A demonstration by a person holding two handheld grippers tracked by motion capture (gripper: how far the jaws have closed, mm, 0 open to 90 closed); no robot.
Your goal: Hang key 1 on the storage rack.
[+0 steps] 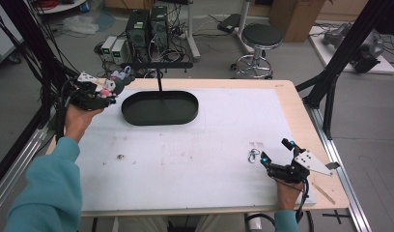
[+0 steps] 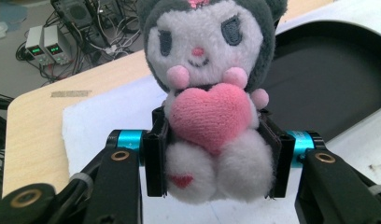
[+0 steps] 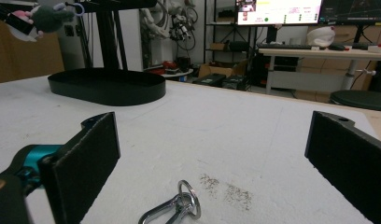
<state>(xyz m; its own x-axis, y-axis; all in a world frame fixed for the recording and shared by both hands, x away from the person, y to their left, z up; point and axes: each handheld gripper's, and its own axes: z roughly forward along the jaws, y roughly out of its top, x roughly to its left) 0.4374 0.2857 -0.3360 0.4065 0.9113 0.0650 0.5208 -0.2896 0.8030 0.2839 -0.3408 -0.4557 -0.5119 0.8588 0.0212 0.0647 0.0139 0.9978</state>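
Table point(image 1: 291, 104), white mat over wood. Black oval tray point(image 1: 160, 108) with an upright T-stand sits near the far edge, left of centre. Left gripper point(image 1: 106, 92) held above the far left corner, jaws clamped on a plush toy point(image 2: 212, 100) holding a pink heart. Right gripper point(image 1: 276, 154) near the front right corner, jaws wide apart. Metal carabiner clip point(image 3: 172, 208) on the mat just ahead of them.

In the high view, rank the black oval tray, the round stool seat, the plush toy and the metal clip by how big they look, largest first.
1. Black oval tray.
2. Round stool seat, which stands farther off on the floor, so its true size may be greater than it looks.
3. Plush toy, shut in the left gripper.
4. Metal clip, beside the open right gripper.
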